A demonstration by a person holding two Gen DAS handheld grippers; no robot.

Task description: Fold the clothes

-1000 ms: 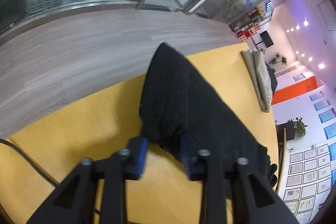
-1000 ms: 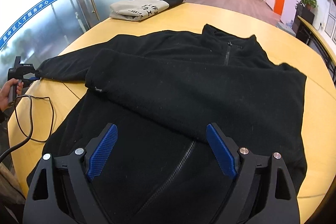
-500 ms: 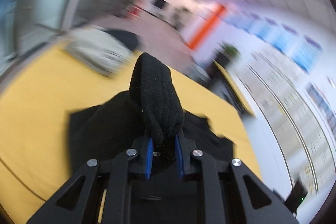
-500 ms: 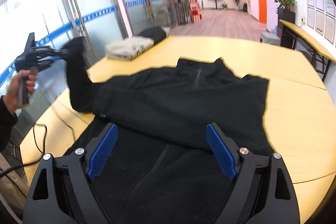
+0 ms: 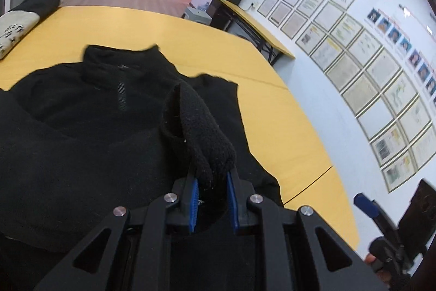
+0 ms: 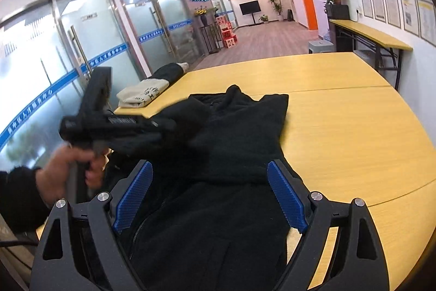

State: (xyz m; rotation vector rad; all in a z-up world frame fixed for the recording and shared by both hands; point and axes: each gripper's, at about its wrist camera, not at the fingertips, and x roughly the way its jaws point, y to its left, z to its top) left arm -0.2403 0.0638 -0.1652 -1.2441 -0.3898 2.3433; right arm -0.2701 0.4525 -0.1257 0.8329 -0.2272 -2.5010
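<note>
- Left wrist view: close above black jacket (image 5: 81, 149), facing across yellow table (image 5: 169, 32) toward poster wall at right of frame.
- Right wrist view: close over the same jacket (image 6: 218, 209), facing down the hallway.
- Shared: jacket, table (image 6: 354, 127), folded clothes (image 6: 141, 94) at far edge.

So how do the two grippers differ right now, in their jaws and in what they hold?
The left gripper has its jaws nearly closed, while the right gripper has its jaws wide apart. The left gripper pinches the cuff of the sleeve of the black fleece jacket; the right gripper holds nothing and hangs over the jacket. Both have blue pads on black frames.
</note>
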